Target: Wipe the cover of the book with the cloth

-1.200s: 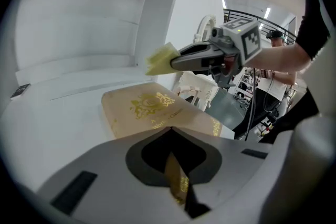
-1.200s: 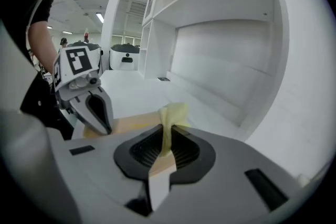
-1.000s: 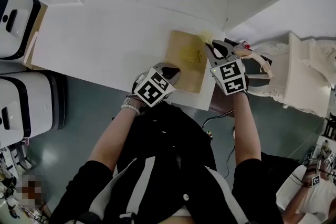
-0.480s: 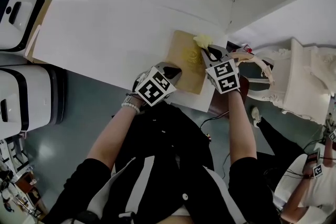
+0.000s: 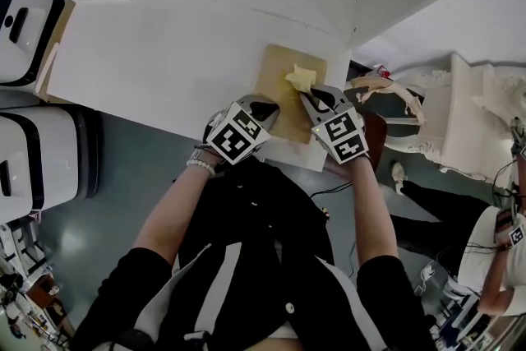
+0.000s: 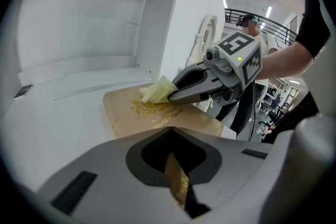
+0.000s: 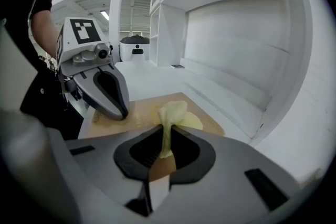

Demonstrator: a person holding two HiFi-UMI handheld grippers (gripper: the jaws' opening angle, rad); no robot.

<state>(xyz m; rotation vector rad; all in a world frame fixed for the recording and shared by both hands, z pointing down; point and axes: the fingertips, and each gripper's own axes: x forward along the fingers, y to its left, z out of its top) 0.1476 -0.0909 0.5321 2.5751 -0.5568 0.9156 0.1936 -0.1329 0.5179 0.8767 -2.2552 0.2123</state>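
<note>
In the head view the book (image 5: 283, 94) lies flat, cover up, at the near right corner of the white table (image 5: 181, 53), a little right of the frame's centre; its long axis runs up and down the frame, leaning slightly right towards the top, with the short edge nearest the person at the table's edge. The left gripper (image 5: 265, 109) sits at the book's lower left corner and the right gripper (image 5: 306, 94) reaches over the cover from the lower right, with the yellow cloth (image 5: 300, 78) at its tip resting on the cover's upper half. In the left gripper view its jaws are closed on a tan strip with gilt print, the book's near edge, most likely to hold the book steady against the rubbing; ahead of it the gold title runs away from the camera, and the cloth touches the cover at its far end. In the right gripper view its jaws are pinched tight on the cloth, whose loose folds bunch out in front and press on the cover, so the cloth does the wiping rather than the gripper; the left gripper shows at the left of the frame, down on the book
</note>
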